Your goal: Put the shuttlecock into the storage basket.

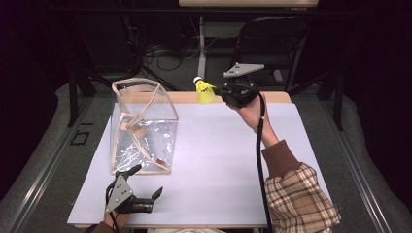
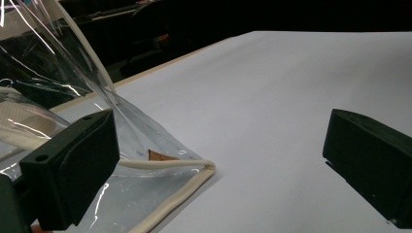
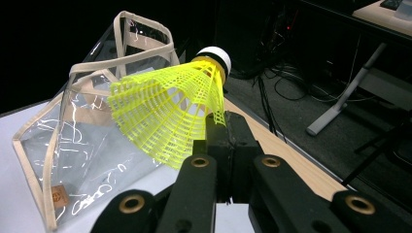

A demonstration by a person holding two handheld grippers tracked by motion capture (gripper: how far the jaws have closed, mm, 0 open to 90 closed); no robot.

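Note:
A clear plastic bag (image 1: 141, 126) with beige trim stands open on the left of the white table top (image 1: 218, 160). My right gripper (image 1: 222, 91) is raised over the far edge, to the right of the bag, shut on the skirt of a yellow shuttlecock (image 1: 205, 91) whose white cork points up and away. In the right gripper view the shuttlecock (image 3: 170, 111) is pinched at the jaw tips (image 3: 218, 131), with the bag (image 3: 87, 145) beyond it. My left gripper (image 1: 145, 181) lies open near the front edge, at the bag's near corner (image 2: 165, 194); nothing is between its jaws (image 2: 221, 165).
The table's wooden far edge (image 1: 277, 97) runs just beneath the right gripper. Behind the table stand a dark chair (image 1: 272, 43), a white table leg (image 1: 201, 48) and loose cables (image 1: 165, 53) on the floor. A plaid sleeve (image 1: 296, 194) crosses the table's right front.

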